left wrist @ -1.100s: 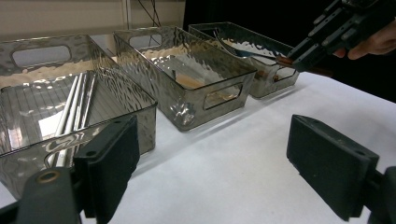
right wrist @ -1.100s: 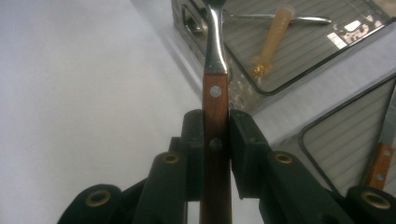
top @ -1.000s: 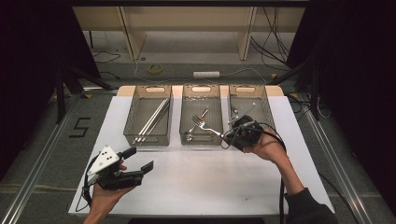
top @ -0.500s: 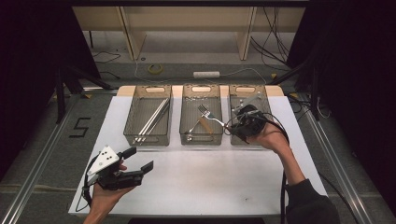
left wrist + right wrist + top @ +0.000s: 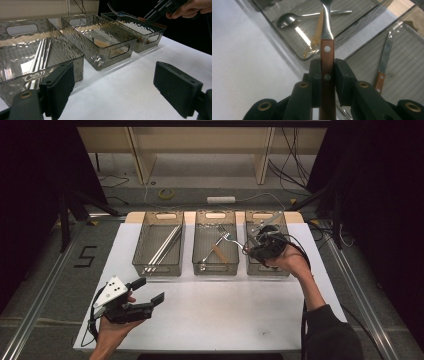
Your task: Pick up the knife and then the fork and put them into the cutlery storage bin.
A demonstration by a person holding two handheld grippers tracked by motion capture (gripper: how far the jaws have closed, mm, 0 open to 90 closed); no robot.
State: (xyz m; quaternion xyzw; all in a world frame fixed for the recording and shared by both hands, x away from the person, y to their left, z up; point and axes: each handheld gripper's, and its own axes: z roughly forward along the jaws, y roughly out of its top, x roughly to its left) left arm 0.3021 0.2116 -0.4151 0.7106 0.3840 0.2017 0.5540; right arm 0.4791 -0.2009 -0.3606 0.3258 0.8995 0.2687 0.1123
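A fork point(image 5: 231, 238) with a wooden handle point(image 5: 327, 53) is clamped between the jaws of my right gripper point(image 5: 247, 249), seen close up in the right gripper view point(image 5: 327, 68). Its tines point left, in the air over the middle bin point(image 5: 215, 268) of three clear bins. The gripper body hangs over the right bin point(image 5: 267, 270). In the left gripper view the held fork point(image 5: 120, 13) shows above the far bins. My left gripper point(image 5: 148, 290) rests low over the white table at the front left, its jaws point(image 5: 117, 92) wide open with nothing between them.
The left bin point(image 5: 156, 269) holds several long metal rods point(image 5: 37, 58). A spoon point(image 5: 287, 21) lies in the middle bin beside a wooden-handled piece. A wooden-handled knife point(image 5: 384, 57) lies in the right bin. White tabletop point(image 5: 225, 310) spreads in front of the bins.
My right gripper has carried the fork away from the person, from the bins' near edge to over them. The left gripper has stayed where it was.
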